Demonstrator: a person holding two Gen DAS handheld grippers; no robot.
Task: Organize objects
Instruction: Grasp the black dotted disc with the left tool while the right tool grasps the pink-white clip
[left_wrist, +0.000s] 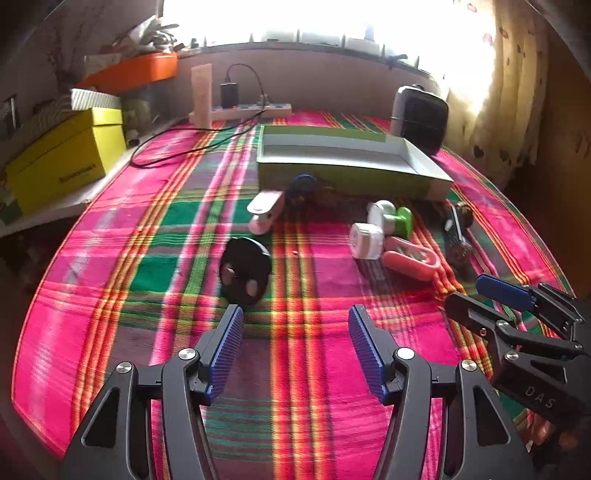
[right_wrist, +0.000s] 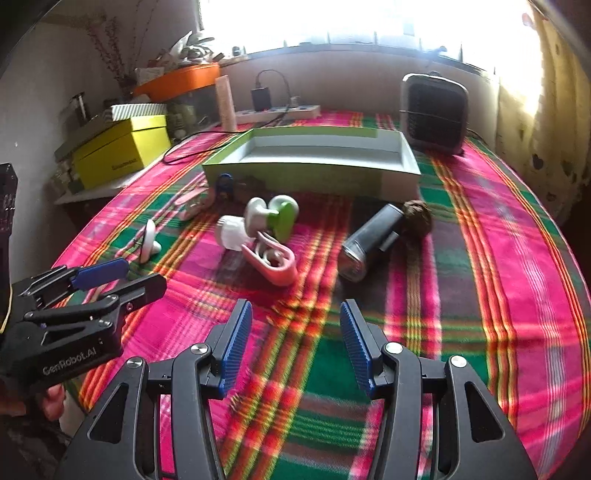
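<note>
Small objects lie on a plaid cloth in front of an open green and white box (left_wrist: 347, 177) (right_wrist: 314, 173). A black round disc (left_wrist: 244, 271) lies just ahead of my left gripper (left_wrist: 295, 328), which is open and empty. A white and green piece (right_wrist: 275, 216), a white cap (right_wrist: 232, 232), a pink clip (right_wrist: 273, 260), a grey cylinder (right_wrist: 369, 242) and a brown ball (right_wrist: 417, 216) lie ahead of my right gripper (right_wrist: 295, 325), also open and empty. A pink and white clip (left_wrist: 266, 210) and a blue piece (left_wrist: 303, 182) lie near the box.
A yellow box (left_wrist: 70, 158) sits on a side shelf at left. A power strip (left_wrist: 251, 109) with a cable stands at the back, and a small heater (right_wrist: 434, 112) at the back right. A curtain (right_wrist: 546, 110) hangs at right.
</note>
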